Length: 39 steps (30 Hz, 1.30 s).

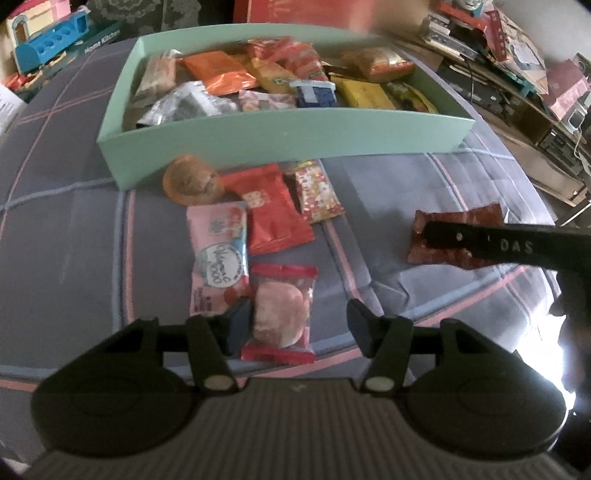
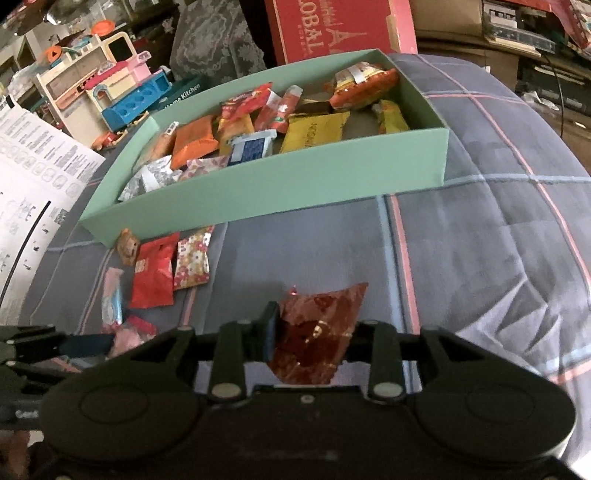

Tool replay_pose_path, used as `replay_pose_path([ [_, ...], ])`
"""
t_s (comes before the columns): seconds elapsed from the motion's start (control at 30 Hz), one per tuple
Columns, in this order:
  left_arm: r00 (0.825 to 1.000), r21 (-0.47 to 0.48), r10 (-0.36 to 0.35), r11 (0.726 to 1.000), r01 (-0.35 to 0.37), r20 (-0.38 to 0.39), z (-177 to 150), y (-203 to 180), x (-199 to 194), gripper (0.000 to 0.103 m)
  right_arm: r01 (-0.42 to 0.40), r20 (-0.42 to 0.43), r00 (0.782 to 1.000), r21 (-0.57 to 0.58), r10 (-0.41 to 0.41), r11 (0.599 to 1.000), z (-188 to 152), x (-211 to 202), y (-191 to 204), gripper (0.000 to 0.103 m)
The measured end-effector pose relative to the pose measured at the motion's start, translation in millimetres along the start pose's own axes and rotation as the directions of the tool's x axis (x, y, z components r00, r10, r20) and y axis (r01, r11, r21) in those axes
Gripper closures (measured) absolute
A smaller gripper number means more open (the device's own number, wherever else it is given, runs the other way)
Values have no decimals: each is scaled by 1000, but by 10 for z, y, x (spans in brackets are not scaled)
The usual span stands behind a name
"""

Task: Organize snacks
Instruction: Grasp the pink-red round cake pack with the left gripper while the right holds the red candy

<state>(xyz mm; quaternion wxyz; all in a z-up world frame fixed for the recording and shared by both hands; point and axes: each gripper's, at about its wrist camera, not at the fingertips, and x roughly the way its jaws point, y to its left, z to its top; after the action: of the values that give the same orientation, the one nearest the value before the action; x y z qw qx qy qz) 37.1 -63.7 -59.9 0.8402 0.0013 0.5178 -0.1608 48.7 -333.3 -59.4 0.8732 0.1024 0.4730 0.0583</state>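
Note:
A mint green box (image 1: 280, 136) (image 2: 258, 188) holds several snack packets on a plaid bedcover. Loose snacks lie in front of it: a round brown pastry (image 1: 192, 181), a red packet (image 1: 273, 210), a floral packet (image 1: 319, 192), a pink packet (image 1: 218, 251) and a clear-wrapped pink cake (image 1: 282, 314). My left gripper (image 1: 295, 328) is open with its fingers either side of the pink cake. My right gripper (image 2: 314, 332) is shut on a dark red foil packet (image 2: 319, 332) (image 1: 454, 236), just above the cover.
A toy kitchen set (image 2: 110, 88) and a printed sheet (image 2: 33, 184) lie at the left. A red carton (image 2: 332, 29) stands behind the box. Cluttered shelves (image 1: 517, 66) are at the right. The bedcover (image 2: 480, 240) falls away to the right.

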Motion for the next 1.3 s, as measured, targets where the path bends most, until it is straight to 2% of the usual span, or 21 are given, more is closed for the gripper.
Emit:
replay_pose_path([
  [0.03, 1000, 11, -9, 1000, 9, 1, 6, -22, 1, 75, -3, 2, 1000, 3, 3, 1000, -13, -18, -14, 62],
  [0.13, 1000, 42, -24, 999, 24, -2, 1, -90, 7, 75, -6, 7, 1000, 6, 6, 1000, -55, -51, -41, 60],
  [0.27, 1000, 29, -31, 999, 31, -5, 9, -66, 22, 72, -12, 9, 1000, 4, 12, 1000, -69, -66, -49, 59],
  [0.4, 1000, 28, -21, 999, 21, -4, 3, -62, 20, 70, -25, 15, 1000, -16, 25, 1000, -79, -76, -7, 43],
  [0.5, 1000, 49, -18, 999, 18, -6, 7, -108, 34, 62, -24, 22, 999, -30, 25, 999, -97, -54, 20, 43],
  [0.53, 1000, 60, -13, 998, 14, -6, 4, -135, 37, 62, -17, 26, 999, -44, 18, 999, -106, -46, 40, 43],
  [0.57, 1000, 72, -7, 997, 7, -3, -3, -160, 38, 63, 2, 31, 1000, -73, 0, 997, -121, -36, 74, 57],
  [0.6, 1000, 86, 4, 996, -4, 0, -6, -185, 41, 71, 22, 39, 999, -107, -18, 994, -132, -30, 110, 66],
  [0.67, 1000, 100, 12, 995, -13, 4, -12, -204, 33, 74, 4, 35, 999, -122, 1, 992, -126, -36, 139, 76],
  [0.7, 1000, 98, 14, 995, -15, 7, -12, -201, 25, 75, 0, 37, 999, -121, 4, 993, -119, -50, 150, 78],
  [0.8, 1000, 79, 25, 996, -26, 19, -2, -161, -15, 75, -8, 48, 999, -114, 14, 993, -94, -112, 162, 82],
  [1.3, 995, 39, 7, 999, -11, 104, 187, -79, -340, 75, -32, 123, 992, -77, 41, 997, 107, -476, 185, 82],
])
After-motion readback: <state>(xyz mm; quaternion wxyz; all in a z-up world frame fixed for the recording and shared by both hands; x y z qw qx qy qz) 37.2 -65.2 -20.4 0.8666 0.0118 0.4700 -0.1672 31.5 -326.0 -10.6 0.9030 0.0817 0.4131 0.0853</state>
